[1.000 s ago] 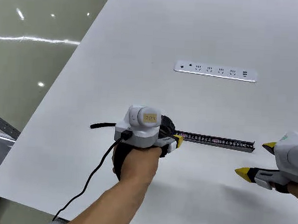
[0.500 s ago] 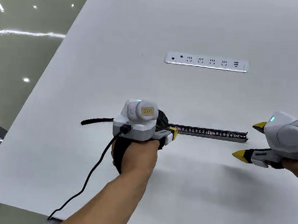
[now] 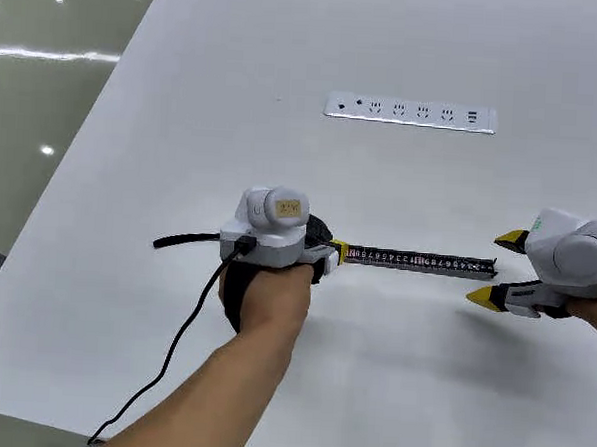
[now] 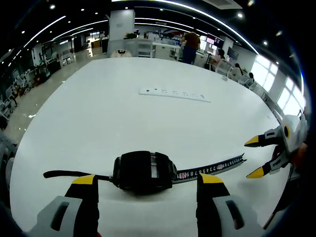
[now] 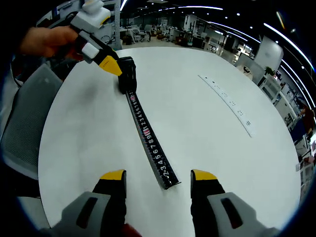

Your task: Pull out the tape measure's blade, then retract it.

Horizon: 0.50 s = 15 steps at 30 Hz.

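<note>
Head view: tape measure case (image 3: pixel 315 246) on white table (image 3: pixel 438 51), straddled by left gripper (image 3: pixel 327 255). Blade (image 3: pixel 417 261) drawn out flat, long axis running from case toward right gripper (image 3: pixel 494 267).

Left gripper view: 2 jaws apart, case between them, a gap on each side, no clamp.

Right gripper view: 2 jaws spread wide, holding nothing; blade's free end just ahead, centred between them, untouched. Nearer that end: right gripper.

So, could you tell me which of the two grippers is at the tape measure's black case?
The left gripper: its yellow-tipped fingers flank the black tape measure case, while the right gripper sits open at the extended blade's free end.
</note>
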Available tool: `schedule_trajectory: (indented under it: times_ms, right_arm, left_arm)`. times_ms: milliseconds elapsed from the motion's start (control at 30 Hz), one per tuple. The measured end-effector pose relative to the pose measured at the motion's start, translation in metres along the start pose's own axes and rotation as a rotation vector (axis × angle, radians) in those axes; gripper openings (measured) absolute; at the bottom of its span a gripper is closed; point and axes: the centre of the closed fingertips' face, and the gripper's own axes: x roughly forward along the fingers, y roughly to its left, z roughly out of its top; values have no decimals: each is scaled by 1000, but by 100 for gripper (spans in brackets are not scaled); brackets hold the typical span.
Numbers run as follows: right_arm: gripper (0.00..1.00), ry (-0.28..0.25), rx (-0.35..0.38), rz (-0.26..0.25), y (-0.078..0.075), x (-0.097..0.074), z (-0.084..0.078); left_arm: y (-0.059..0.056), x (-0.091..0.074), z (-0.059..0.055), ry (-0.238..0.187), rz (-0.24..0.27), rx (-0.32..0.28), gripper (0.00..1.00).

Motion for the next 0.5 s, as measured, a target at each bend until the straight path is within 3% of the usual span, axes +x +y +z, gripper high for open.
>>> schedule_trajectory:
  times_ms: [500]
  right_arm:
    - [44,67,-107,114,-12,7,-16]
  left_arm:
    - [3,13,0,14,17,-11,76]
